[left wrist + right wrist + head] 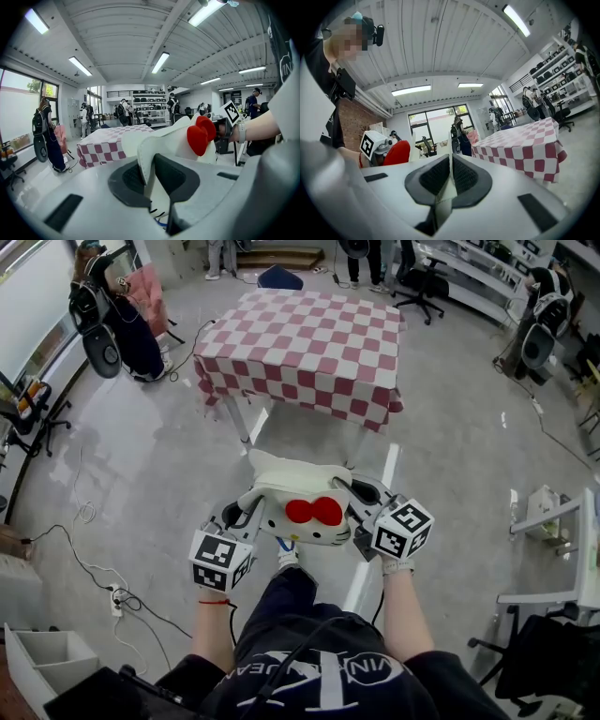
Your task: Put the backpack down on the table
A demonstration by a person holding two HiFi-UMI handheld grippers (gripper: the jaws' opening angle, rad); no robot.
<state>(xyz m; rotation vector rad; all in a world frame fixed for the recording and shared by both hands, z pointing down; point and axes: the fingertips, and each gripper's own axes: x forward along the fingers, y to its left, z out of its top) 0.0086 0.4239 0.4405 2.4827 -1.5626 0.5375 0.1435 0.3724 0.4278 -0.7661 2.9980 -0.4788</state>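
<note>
A white cat-face backpack [298, 502] with a red bow [313, 511] hangs in the air between my two grippers, in front of my legs. My left gripper [246, 513] is shut on the backpack's left edge, and the white padded edge [146, 161] runs between its dark pads. My right gripper [361, 502] is shut on the right side, with a thin white strap [449, 183] pinched between its pads. The table [305, 352], under a red-and-white checked cloth, stands ahead on the grey floor, some way from the backpack.
Office chairs [420, 282] and shelving stand behind the table. A person with a black backpack [98, 320] is at the far left. Cables [89, 568] trail on the floor at the left, and white metal frames [553, 549] stand at the right.
</note>
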